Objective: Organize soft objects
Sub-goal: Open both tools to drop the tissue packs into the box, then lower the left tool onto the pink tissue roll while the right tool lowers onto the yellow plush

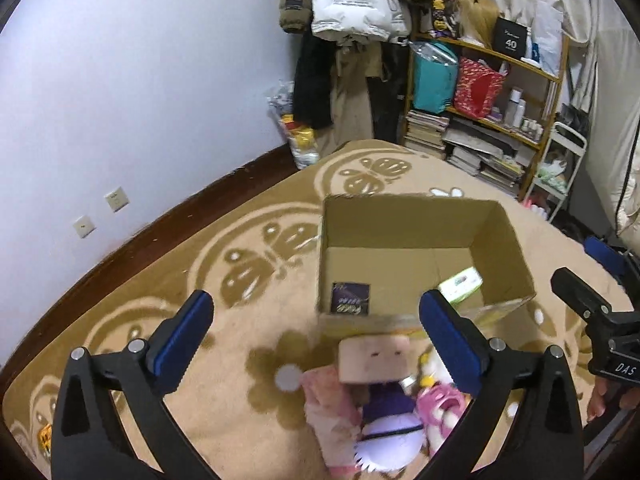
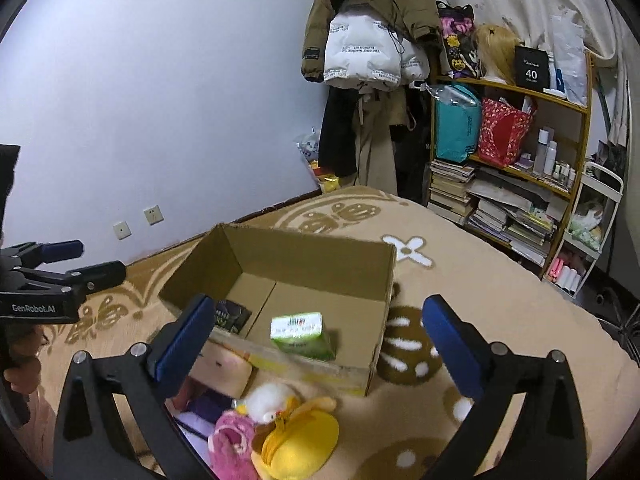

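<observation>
Above, both grippers, left and right, are held wide open and empty; toys lie low-centre before the box.

I read "GenRobot.AI" on the left gripper body, "DAS" on the right gripper body, "40" on the black box on the shelf. Green carton's print illegible.
</observation>
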Demonstrator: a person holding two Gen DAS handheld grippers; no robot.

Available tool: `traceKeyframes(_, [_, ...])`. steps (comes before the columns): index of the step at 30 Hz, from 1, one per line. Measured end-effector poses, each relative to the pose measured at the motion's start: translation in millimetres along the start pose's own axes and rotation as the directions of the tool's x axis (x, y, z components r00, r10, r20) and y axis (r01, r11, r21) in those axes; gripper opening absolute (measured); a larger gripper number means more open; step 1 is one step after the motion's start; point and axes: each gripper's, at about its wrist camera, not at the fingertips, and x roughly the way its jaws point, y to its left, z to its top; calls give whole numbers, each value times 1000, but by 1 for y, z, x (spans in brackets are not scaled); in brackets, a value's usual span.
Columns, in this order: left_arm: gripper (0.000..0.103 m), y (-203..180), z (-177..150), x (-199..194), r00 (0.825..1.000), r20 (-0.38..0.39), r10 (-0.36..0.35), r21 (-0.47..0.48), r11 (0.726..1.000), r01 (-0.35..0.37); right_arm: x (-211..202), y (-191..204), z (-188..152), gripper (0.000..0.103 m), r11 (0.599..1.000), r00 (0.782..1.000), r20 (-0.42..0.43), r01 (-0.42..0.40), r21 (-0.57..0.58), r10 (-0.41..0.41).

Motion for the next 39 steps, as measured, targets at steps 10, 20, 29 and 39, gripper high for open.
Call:
traceKeyframes(10, [102,21,-42,-7,999,-54,2,-87,996,-7,-15,2,-35,103,1000,1000,-14,-11,1,11])
traceKeyframes(20, [102,39,-72,6,992,-128,4,-138,990,-22,1,8,-70,103,1000,997,-79,-7,-20,6])
traceKeyframes(29, [102,37,-77,35,981,-194,-7,-124,992,-18,23,8,-98,103,1000,990,-140,-16,7,16])
traceKeyframes(39, [102,22,-88,83,958,-284,27,-69,996,-48,44,1,-111,103,999,981,-192,-14,51,24])
